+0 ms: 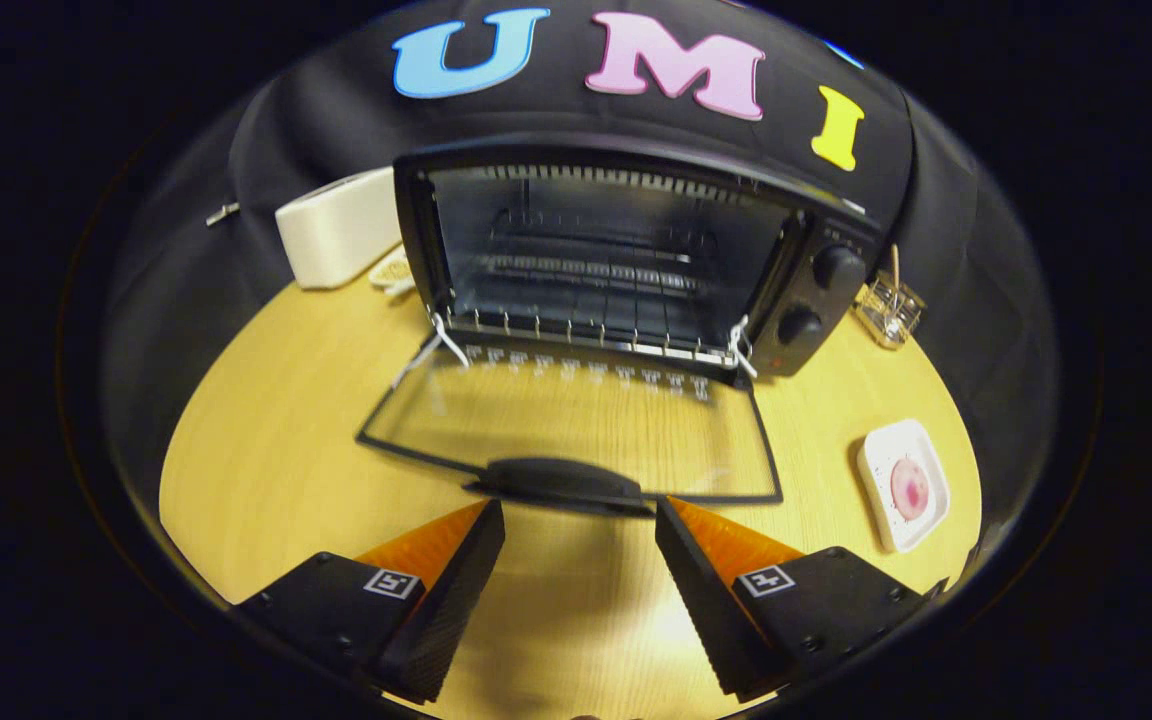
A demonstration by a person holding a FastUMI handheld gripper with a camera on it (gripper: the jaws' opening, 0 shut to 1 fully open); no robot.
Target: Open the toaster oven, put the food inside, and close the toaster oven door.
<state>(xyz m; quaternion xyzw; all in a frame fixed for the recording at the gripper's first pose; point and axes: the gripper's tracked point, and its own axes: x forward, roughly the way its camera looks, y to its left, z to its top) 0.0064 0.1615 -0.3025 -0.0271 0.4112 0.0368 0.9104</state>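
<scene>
We note the gripper [580, 520] spread wide and empty just short of the lowered toaster oven door [576, 425], the small pink food [910, 487] on its white dish [876, 465] to the right looking light and soft, so we judge a gentle pinch across its sides best.

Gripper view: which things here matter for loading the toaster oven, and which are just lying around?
For the job: toaster oven, its glass door folded down open, door handle, pink food on the white square plate, open tongs just short of the handle.

Lying about: white appliance, clear holder beside the oven.
</scene>
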